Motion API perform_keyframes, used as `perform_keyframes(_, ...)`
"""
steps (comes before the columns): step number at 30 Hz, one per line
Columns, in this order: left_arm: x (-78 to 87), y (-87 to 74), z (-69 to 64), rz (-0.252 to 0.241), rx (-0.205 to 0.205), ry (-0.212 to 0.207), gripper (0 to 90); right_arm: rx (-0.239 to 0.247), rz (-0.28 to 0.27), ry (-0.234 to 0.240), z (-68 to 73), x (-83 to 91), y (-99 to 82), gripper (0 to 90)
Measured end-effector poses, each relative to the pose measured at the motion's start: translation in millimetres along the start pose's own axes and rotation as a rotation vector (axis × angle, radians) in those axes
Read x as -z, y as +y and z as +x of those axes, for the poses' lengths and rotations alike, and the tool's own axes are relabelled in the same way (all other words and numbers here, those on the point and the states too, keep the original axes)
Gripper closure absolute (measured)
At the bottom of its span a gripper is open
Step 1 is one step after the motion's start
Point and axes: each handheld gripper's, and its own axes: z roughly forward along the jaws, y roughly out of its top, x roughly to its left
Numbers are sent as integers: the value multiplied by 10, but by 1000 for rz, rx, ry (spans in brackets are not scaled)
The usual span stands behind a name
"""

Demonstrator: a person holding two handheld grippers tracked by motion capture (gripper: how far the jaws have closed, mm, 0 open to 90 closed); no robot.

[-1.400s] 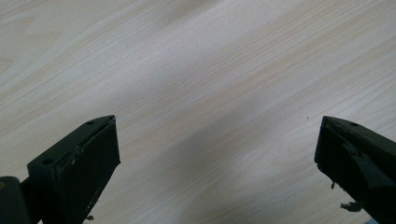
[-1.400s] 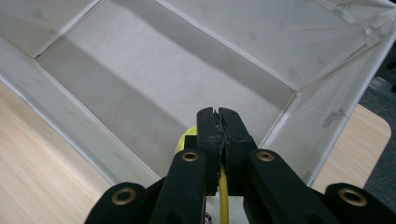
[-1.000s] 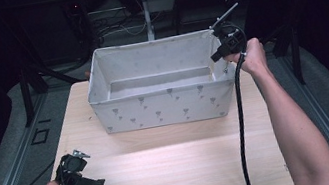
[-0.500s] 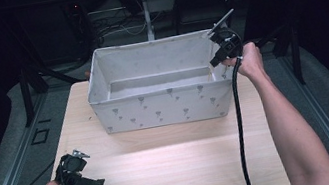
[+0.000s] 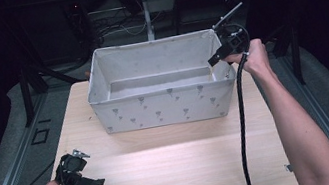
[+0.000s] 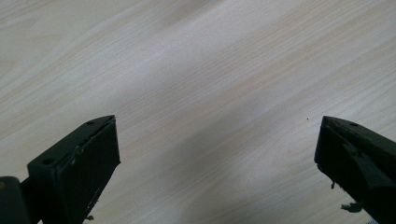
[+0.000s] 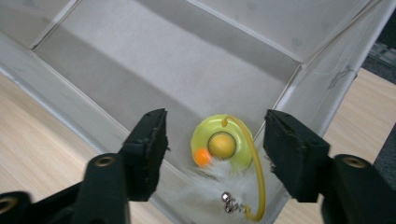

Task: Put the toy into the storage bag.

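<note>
No readable text, label, brand, number or sign stands on anything; the fabric bin (image 5: 164, 105) carries only small grey printed shapes.

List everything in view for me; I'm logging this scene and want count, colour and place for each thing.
fabric bin: one, light grey with small dark marks, far half of table
toy: one, yellow-green disc with yellow and orange balls, white feathers, small bells, in a bin corner
table: one, pale wood
left gripper: one, black, open, near left corner of table
right gripper: one, black, open, above bin's right end over the toy
</note>
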Motion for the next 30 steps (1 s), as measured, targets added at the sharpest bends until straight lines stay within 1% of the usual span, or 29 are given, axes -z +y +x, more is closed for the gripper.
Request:
perform_keyframes(2,0,1,-1,-1,1,0,0,-5,-21,-15,25,75,3,294)
perform_keyframes(3,-1,1,-1,-1,0,-1,0,2,-20,-13,26,100,3,267)
perform_keyframes(5,-6,3,-4,4,-4,2,0,-3,-25,-8,46,167,7,218)
perform_keyframes(6,-6,4,-4,5,-4,2,0,-4,-42,-5,63,193,7,203)
perform_keyframes(8,-3,4,-3,2,-5,3,0,0,-51,-2,90,245,9,176)
perform_keyframes(9,-1,3,-2,3,-5,3,0,5,-47,2,104,276,10,165)
perform_keyframes(11,1,0,-3,3,-7,5,0,16,-61,6,151,319,5,152)
perform_keyframes(12,2,-1,-2,4,-7,5,0,26,-55,5,169,339,0,147)
perform_keyframes(16,3,-1,-7,4,-9,7,0,29,-79,40,251,402,-43,124)
perform_keyframes(19,1,-1,-12,2,-6,7,0,49,-83,45,336,448,-87,98)
perform_keyframes(23,-1,-1,-12,3,-7,7,0,74,-69,66,447,469,-150,70)
perform_keyframes(25,0,-1,-11,5,-8,6,0,94,-57,72,524,474,-193,50)
perform_keyframes(30,-1,1,-13,8,-13,7,0,139,-53,91,690,454,-312,25)
